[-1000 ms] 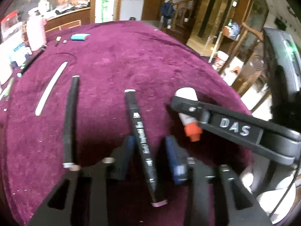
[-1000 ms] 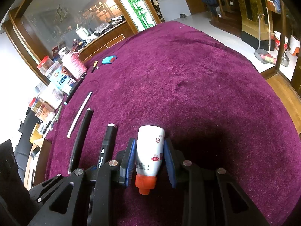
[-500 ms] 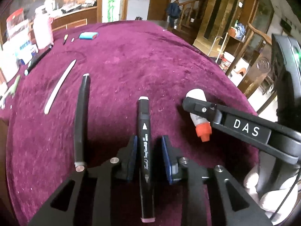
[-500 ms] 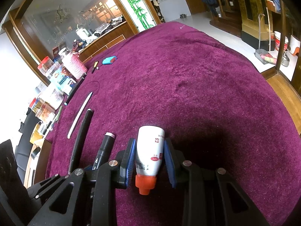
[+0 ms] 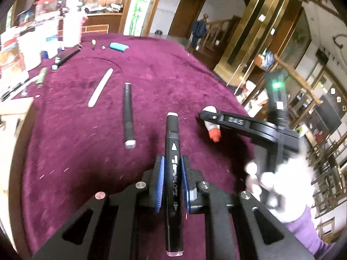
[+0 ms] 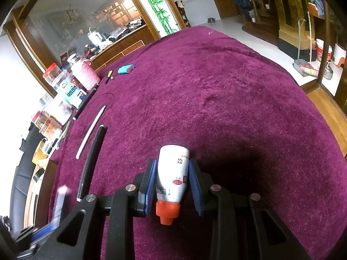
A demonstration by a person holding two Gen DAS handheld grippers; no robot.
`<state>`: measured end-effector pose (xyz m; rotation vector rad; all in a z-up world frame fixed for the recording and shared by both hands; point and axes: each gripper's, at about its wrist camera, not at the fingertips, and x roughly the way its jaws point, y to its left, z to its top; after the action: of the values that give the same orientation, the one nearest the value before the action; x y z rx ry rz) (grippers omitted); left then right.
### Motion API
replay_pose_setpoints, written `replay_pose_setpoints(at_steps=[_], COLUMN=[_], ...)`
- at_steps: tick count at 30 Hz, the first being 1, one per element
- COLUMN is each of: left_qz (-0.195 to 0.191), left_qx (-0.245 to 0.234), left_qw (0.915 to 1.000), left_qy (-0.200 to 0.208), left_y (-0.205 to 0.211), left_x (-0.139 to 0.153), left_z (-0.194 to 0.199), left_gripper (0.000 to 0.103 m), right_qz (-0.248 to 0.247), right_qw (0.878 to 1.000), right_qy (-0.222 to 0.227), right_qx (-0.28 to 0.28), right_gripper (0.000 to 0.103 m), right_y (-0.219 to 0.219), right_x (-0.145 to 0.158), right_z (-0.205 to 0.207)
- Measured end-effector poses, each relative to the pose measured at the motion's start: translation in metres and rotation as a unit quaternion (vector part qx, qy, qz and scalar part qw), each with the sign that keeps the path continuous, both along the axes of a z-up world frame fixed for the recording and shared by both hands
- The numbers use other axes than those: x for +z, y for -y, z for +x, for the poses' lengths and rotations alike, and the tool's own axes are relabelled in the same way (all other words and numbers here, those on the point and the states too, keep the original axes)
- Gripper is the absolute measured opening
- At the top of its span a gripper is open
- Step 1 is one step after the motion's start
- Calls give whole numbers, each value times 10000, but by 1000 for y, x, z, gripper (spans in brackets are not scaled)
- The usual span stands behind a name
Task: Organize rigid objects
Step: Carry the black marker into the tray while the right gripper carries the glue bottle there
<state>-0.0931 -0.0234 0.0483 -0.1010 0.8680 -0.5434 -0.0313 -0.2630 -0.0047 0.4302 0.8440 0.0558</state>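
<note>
Left wrist view shows our left tool (image 5: pixel 172 181) closing its blue pads on a black marker (image 5: pixel 173 164), which runs lengthwise between them with its pale cap end pointing away from us. We grip it about mid-barrel, probably so it balances and stays aligned with the row. That row lies on the purple-covered desk (image 5: pixel 162 69): a black pen (image 5: pixel 128 114) and a slim white stick (image 5: pixel 100 87) lie roughly parallel, well apart from the clutter at the far left edge.

Over in the right wrist view, our right tool (image 6: pixel 172 184) is narrowed onto a small white bottle (image 6: pixel 172 173), pads pressing both its sides, orange cap (image 6: pixel 167 212) toward us and its base pointing out over the cloth. We judge the bottle is held low over or on the desk, just right of the row, waiting for its slot. A gloved hand (image 5: pixel 279 186) carries that tool in the left view.

We reckon the marker goes next to the black pen, keeping long things side by side.
</note>
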Motion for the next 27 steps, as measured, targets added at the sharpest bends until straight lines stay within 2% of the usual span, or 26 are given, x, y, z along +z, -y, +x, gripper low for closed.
replay_pose_setpoints(at_steps=[5, 10, 12, 20, 24, 27], left_qz=[-194, -262, -365, -620, -683, -684], left_qx=[203, 634, 881, 1542, 1817, 2001], left_qw=[9995, 9970, 9949, 9857, 9805, 9767], left_qy=[177, 355, 331, 295, 313, 354], left_y=[-48, -103, -128, -199, -224, -239], left_x=[18, 25, 24, 21, 21, 23], left_z=[-39, -71, -77, -88, -92, -96], left_gripper=[15, 15, 15, 15, 15, 15], right_qz=[-276, -1232, -1403, -803, -612, -452], right_qw=[9996, 9916, 9891, 9964, 9977, 9973], right_qy=[-70, -330, -375, -247, -101, 145], right_qx=[59, 210, 222, 140, 261, 563], right_gripper=[33, 32, 31, 30, 30, 30], right_y=[-8, -32, -37, -37, -47, -72], right_x=[1, 6, 6, 21, 32, 50], right_z=[3, 6, 6, -15, -23, -35])
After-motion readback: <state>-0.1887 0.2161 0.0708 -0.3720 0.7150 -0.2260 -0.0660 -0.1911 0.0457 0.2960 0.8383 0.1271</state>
